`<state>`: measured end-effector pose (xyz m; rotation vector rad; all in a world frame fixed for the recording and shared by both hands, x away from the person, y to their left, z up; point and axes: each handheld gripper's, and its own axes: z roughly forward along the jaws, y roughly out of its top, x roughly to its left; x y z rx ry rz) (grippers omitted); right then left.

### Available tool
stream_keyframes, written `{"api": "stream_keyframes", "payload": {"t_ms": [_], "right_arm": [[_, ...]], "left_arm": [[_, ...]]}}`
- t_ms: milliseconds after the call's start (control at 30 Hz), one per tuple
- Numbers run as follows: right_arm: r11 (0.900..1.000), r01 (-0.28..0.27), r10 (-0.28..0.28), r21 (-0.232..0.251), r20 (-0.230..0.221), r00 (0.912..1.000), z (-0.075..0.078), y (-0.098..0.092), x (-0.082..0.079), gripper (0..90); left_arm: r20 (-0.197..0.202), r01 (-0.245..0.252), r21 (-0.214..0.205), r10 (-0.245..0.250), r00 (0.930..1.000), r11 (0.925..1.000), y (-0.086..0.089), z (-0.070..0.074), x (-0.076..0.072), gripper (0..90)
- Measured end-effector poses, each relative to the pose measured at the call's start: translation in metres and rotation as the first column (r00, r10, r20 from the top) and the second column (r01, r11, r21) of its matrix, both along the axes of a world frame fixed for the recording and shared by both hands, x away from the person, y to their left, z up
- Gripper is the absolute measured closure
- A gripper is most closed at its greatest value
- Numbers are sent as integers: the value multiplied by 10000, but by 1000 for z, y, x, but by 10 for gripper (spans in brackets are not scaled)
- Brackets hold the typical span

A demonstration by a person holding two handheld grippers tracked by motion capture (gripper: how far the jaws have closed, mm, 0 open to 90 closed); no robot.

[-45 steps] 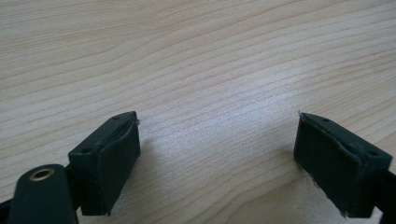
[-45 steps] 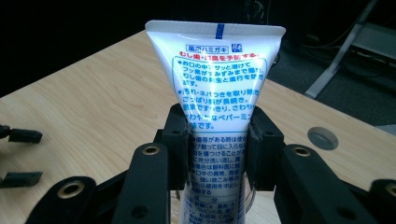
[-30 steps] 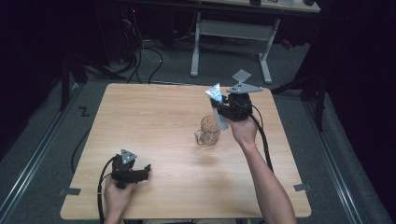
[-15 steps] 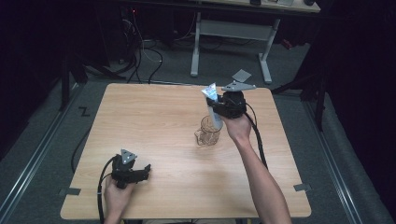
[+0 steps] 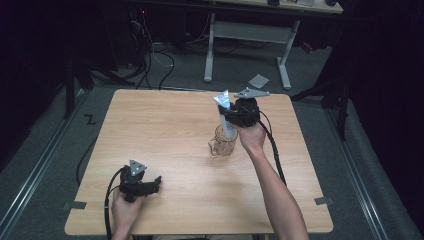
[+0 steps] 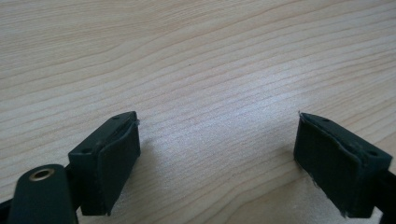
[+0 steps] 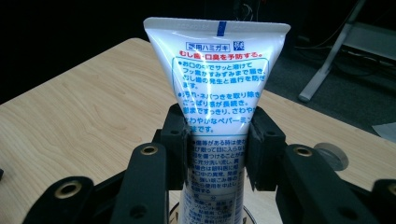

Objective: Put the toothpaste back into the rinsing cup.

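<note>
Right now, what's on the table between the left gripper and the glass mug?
Nothing: in the high view, bare wood runs from the left gripper to the mug. The left gripper view shows bare tabletop ahead of its open jaws.

- Wooden surface [image 5: 165, 135]: light grain, rounded corners, on a grey floor.
- Glass mug [image 5: 222, 142]: clear, handle to its left, right of the surface's centre.
- Tube [image 5: 224, 112]: white, upright, flat crimped end on top, lower end inside the mug.
- Right gripper [image 5: 231, 116]: black, grey three-cornered plate on top, held above the mug, jaws clamped on the tube.
- Left gripper [image 5: 150, 184]: black, grey plate on top, resting at the near left of the surface in the person's hand; jaw spacing unclear.
- Second desk [image 5: 250, 30]: white legs, beyond the far edge.
</note>
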<state>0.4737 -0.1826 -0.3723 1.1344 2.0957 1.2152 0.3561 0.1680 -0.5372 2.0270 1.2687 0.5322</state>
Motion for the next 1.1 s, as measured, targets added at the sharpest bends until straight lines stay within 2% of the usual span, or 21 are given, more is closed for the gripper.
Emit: {"api": "stream_keyframes", "payload": {"t_ms": [133, 333, 1100], "right_arm": [[9998, -36, 34, -199, -105, 9999, -3, 2, 2, 647], [9994, 105, -122, -326, -537, 9985, -11, -2, 5, 646], [9983, 103, -154, -577, -883, 9960, -25, -4, 7, 642]], "left_arm": [[1, 1, -7, -1, 10000, 10000, 0, 0, 0, 148], [2, 5, -3, -5, 10000, 10000, 0, 0, 0, 148], [8, -17, -24, 17, 10000, 10000, 0, 0, 0, 147]]}}
